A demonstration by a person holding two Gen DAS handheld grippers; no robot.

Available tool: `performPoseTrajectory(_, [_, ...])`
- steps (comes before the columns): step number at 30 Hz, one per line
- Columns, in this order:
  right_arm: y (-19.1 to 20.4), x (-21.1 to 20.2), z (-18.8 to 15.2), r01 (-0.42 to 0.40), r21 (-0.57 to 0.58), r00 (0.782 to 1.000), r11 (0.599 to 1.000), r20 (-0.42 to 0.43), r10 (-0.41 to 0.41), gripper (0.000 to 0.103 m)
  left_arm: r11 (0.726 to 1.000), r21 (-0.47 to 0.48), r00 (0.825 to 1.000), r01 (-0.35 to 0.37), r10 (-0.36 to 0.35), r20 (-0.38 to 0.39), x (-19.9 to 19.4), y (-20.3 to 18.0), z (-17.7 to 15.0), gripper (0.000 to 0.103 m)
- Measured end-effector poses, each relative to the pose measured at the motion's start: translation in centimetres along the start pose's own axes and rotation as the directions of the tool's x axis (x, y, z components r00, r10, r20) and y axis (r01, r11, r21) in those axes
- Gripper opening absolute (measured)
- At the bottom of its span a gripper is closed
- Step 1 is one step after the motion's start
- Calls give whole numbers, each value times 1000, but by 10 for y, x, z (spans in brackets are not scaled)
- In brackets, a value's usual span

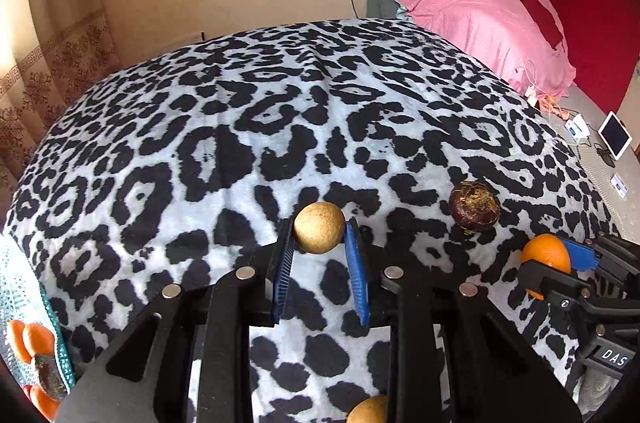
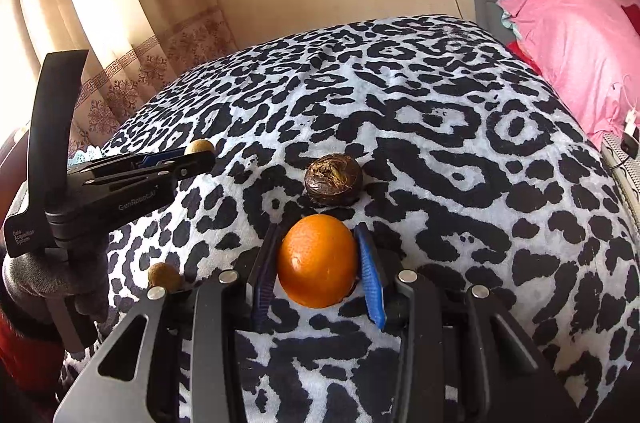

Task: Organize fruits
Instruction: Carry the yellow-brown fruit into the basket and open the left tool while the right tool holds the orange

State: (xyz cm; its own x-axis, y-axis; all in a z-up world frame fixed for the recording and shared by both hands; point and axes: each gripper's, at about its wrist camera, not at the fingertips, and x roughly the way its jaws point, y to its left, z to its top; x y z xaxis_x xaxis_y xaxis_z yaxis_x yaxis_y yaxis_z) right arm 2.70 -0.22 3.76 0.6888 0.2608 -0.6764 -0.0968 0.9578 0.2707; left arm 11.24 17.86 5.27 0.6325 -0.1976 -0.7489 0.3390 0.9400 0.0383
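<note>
Fruits on the spotted blanket on the bed

A small round tan fruit sits between the blue pads of the left gripper. A bright orange sits between the pads of the right gripper, near the blanket's near edge. A dark brown round fruit lies just past the orange. Another small tan fruit lies near the near edge. More oranges sit in a blue-green basket at the left.
</note>
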Motion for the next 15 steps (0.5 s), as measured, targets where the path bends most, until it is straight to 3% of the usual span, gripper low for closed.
performPoseTrajectory(15, [55,-3,1,-36,-83,999,996,-7,35,38,991,-91,991,-95,103,88,-56,54,-33,27])
